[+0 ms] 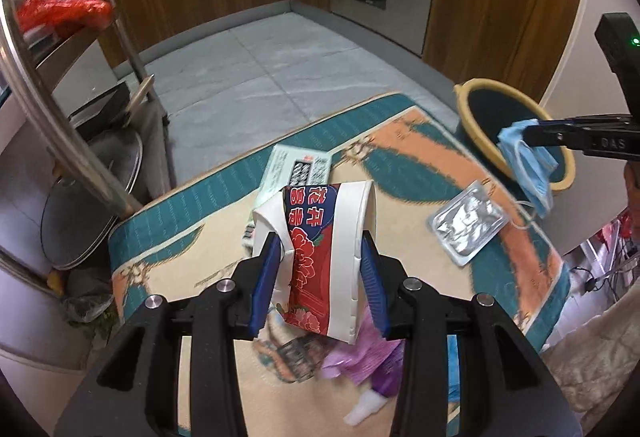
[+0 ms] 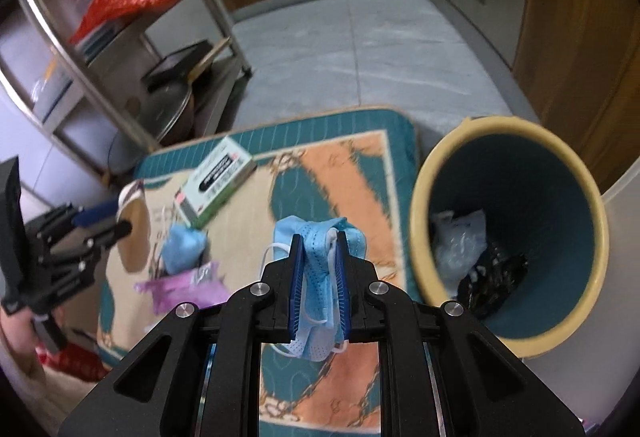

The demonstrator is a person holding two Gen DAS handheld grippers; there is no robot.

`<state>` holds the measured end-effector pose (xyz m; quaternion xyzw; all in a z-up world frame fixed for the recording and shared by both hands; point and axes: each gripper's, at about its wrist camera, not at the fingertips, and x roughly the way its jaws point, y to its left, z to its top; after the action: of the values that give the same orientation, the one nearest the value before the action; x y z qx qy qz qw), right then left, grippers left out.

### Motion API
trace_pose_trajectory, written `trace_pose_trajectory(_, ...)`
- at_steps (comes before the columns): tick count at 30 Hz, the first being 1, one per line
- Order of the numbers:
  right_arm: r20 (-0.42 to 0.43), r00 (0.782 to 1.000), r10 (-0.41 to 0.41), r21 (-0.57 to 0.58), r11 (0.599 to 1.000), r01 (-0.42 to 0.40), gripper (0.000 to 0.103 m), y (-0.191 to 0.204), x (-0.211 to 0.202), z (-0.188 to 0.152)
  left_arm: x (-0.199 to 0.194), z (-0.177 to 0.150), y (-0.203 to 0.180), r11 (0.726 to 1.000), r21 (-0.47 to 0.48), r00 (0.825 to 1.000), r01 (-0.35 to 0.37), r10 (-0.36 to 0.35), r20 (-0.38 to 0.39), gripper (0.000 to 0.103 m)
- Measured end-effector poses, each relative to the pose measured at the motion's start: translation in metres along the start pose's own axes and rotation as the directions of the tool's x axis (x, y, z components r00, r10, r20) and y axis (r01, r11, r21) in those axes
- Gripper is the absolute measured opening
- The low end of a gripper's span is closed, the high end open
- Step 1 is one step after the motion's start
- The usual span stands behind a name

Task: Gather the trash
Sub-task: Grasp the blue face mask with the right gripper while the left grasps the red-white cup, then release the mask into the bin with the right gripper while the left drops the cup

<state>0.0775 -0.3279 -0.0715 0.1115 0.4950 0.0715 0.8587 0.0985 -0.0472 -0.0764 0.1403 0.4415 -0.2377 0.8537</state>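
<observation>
From the left wrist, the left claw (image 1: 320, 269) pinches a crushed red-and-white paper cup (image 1: 320, 253) above the patterned counter (image 1: 192, 221), while the right wrist shows the right claw (image 2: 318, 277) clamped on a crumpled blue face mask (image 2: 318, 237) beside the yellow-rimmed teal bin (image 2: 416, 221).

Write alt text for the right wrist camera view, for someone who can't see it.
The right gripper is shut on a blue face mask, held above a patterned mat beside a yellow-rimmed trash bin that already holds some trash. A green box lies on the mat.
</observation>
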Motion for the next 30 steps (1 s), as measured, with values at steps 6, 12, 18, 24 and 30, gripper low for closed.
trace_pose_trajectory(6,0.038,0.999,-0.027,0.006,1.0,0.026,0.016,-0.011,-0.008,0.003,0.005,0.014,-0.023,0.999,0.036,0.999,0.041,-0.041,0.017,0.04)
trace_pose_trajectory(12,0.089,0.994,-0.06,0.001,0.998,0.06,0.016,-0.023,-0.023,0.008,0.012,0.024,-0.046,0.996,0.067,0.998,0.066,-0.067,0.012,0.04)
trace_pose_trajectory(18,0.137,0.984,-0.113,0.003,0.994,0.113,0.016,-0.041,-0.036,0.013,0.019,0.038,-0.077,0.992,0.082,0.995,0.095,-0.097,0.018,0.04)
trace_pose_trajectory(24,0.131,0.98,-0.149,0.036,0.989,0.146,0.016,-0.07,-0.041,0.012,0.029,0.049,-0.11,0.984,0.121,0.99,0.133,-0.137,0.02,0.04)
trace_pose_trajectory(30,0.125,0.973,-0.193,0.083,0.98,0.183,0.016,-0.098,-0.044,0.008,0.037,0.061,-0.138,0.975,0.137,0.983,0.176,-0.182,0.027,0.04)
